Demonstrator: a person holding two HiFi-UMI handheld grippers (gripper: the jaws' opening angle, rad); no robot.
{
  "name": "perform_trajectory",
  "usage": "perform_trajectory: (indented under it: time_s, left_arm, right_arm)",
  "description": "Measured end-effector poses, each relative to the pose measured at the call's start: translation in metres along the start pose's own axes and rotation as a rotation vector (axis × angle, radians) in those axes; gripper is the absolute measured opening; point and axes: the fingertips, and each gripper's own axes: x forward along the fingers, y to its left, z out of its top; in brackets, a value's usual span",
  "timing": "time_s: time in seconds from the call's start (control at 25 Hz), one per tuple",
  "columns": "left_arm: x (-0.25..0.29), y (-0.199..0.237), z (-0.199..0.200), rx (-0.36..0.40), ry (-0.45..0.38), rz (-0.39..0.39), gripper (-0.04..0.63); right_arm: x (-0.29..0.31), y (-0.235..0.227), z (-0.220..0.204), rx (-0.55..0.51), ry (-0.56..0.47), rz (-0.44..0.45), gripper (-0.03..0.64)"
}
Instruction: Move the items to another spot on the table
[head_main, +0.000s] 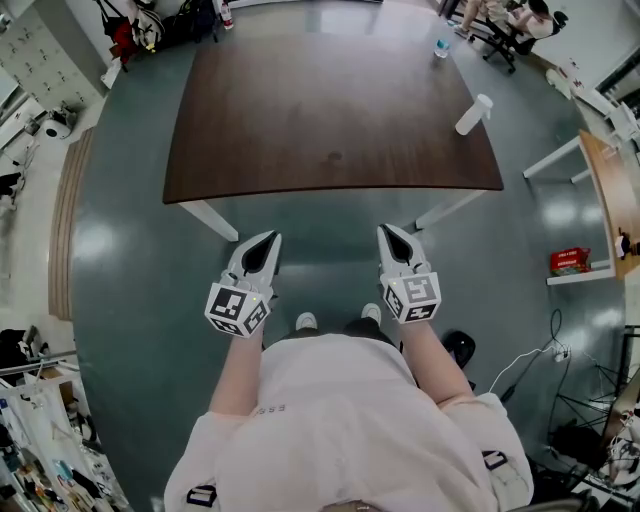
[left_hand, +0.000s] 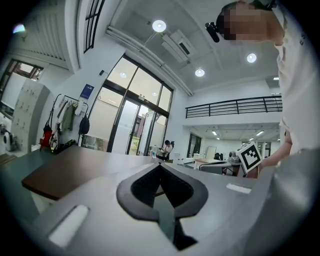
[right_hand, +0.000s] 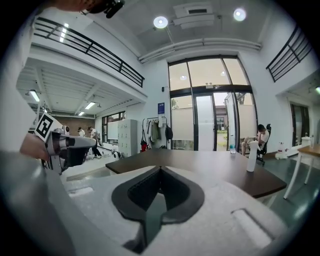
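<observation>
A dark brown table (head_main: 300, 110) stands in front of me, bare except near its far right side. A white cylindrical bottle (head_main: 473, 114) stands by the right edge, and a small clear water bottle (head_main: 442, 46) sits at the far right corner. Both grippers hang short of the table's near edge, over the floor. My left gripper (head_main: 268, 240) has its jaws together with nothing between them. So does my right gripper (head_main: 388, 233). In the right gripper view the white bottle (right_hand: 251, 155) rises from the tabletop (right_hand: 200, 162) to the right of the shut jaws (right_hand: 160, 169). The left gripper view shows shut jaws (left_hand: 160, 166) and the table's left part (left_hand: 65, 170).
White table legs (head_main: 210, 217) stand just ahead of the grippers. A side desk (head_main: 605, 190) with a red pack (head_main: 570, 261) below it is at the right. A seated person (head_main: 520, 20) is beyond the far right corner, and coats (head_main: 130, 30) hang at the far left.
</observation>
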Motion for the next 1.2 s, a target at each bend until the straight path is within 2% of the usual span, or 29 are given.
perform_trajectory:
  time_s: [0.16, 0.32, 0.48, 0.84, 0.96, 1.2]
  left_arm:
    - [0.001, 0.012, -0.002, -0.005, 0.008, -0.023, 0.017]
    - [0.006, 0.044, -0.003, -0.019, 0.026, -0.052, 0.017]
    - [0.035, 0.045, -0.013, -0.034, 0.054, -0.089, 0.017]
    - [0.188, -0.024, -0.031, -0.022, 0.085, -0.132, 0.016]
    - [0.255, -0.054, -0.033, 0.013, 0.106, -0.139, 0.016]
    - [0.392, -0.123, -0.024, 0.014, 0.078, -0.136, 0.015]
  right_arm:
    - [0.008, 0.003, -0.001, 0.015, -0.002, -0.023, -0.014]
    - [0.025, 0.009, -0.004, 0.027, 0.016, -0.081, -0.012]
    - [0.022, -0.017, -0.016, 0.029, 0.061, -0.132, -0.012]
    - [0.011, -0.183, -0.022, 0.064, 0.028, -0.176, -0.012]
    - [0.014, -0.254, -0.015, 0.076, 0.013, -0.185, -0.012]
    - [0.013, -0.401, -0.005, 0.034, 0.022, -0.159, -0.012]
